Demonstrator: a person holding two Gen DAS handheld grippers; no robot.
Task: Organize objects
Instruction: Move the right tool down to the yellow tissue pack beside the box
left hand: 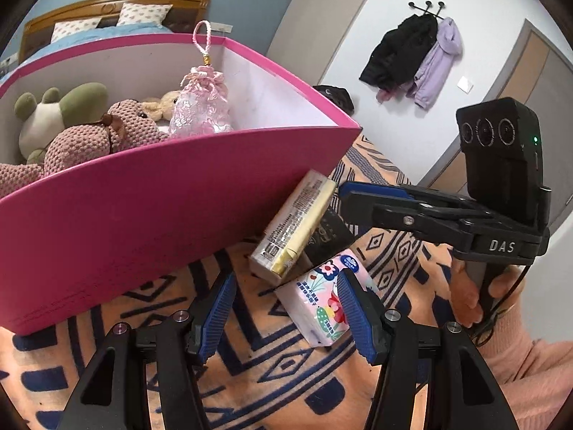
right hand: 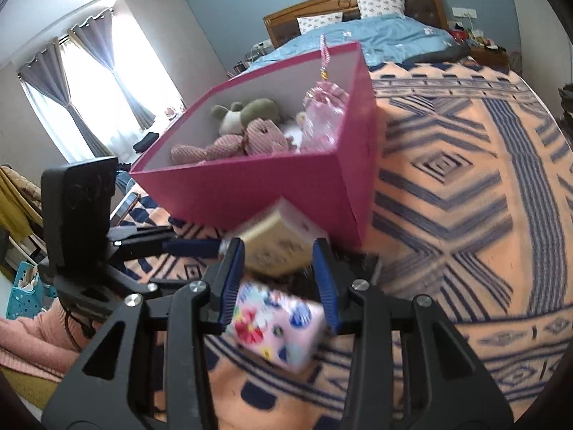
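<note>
A pink box (left hand: 143,215) (right hand: 250,193) holds a knitted brown bear (left hand: 89,139) (right hand: 229,145), a green frog plush (left hand: 46,114) (right hand: 243,111) and a pink pouch (left hand: 202,107) (right hand: 322,114). Against its near corner lean a cream carton (left hand: 293,225) (right hand: 275,247), a dark box (left hand: 329,236) and a floral tissue pack (left hand: 318,297) (right hand: 275,326). My left gripper (left hand: 283,308) is open, its right finger over the tissue pack. My right gripper (right hand: 279,276) is open above the carton and tissue pack; it also shows in the left wrist view (left hand: 343,197).
Everything lies on an orange and blue patterned blanket (right hand: 465,197) (left hand: 250,376). A bed with blue quilt (right hand: 376,36) stands behind. Coats (left hand: 412,57) hang on the wall. A blue basket (right hand: 21,290) sits at far left.
</note>
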